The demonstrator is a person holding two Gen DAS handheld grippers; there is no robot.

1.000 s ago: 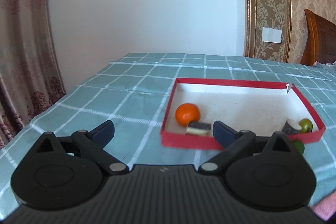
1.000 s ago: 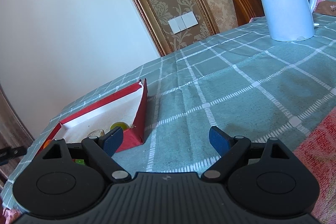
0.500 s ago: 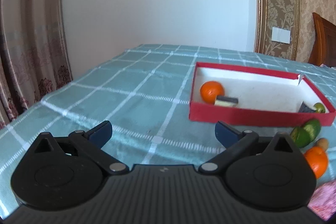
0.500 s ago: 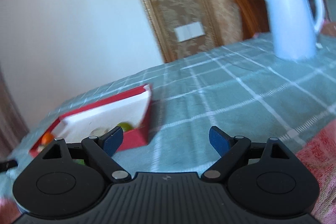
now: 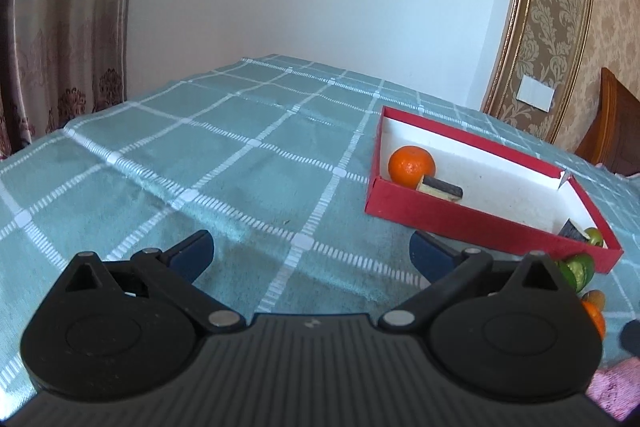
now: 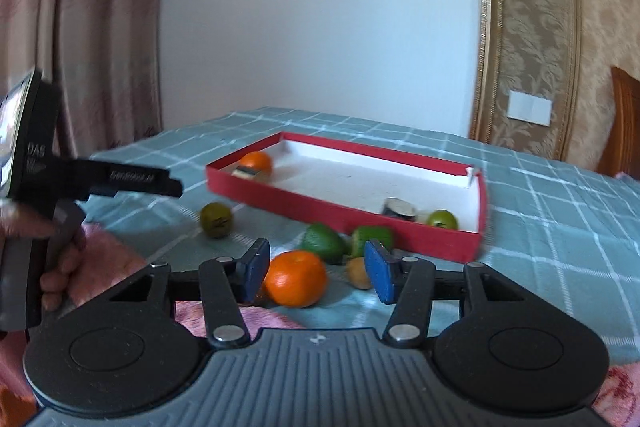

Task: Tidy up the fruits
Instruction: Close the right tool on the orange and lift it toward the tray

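The right gripper (image 6: 316,273) has swung from the kettle to the fruit; its jaws have just been closing, an orange (image 6: 295,278) between the blue pads, the left pad at its skin, the right apart; the left gripper (image 5: 310,257) has its jaws spread over checked cloth on the desk (image 5: 224,163); avocados (image 6: 323,242) lie beyond; the shallow red box (image 6: 344,213), white inside, holds another orange (image 5: 411,165) in its far corner, upper middle.

Small brown oval fruit (image 6: 359,273): partly hidden behind right blue finger. Dark flat block (image 5: 573,230) in red cardboard tray (image 5: 460,217): identity unclear. Round orange fruit (image 5: 595,317): mostly hidden by gripper body. Curtain (image 6: 80,7): blurred.
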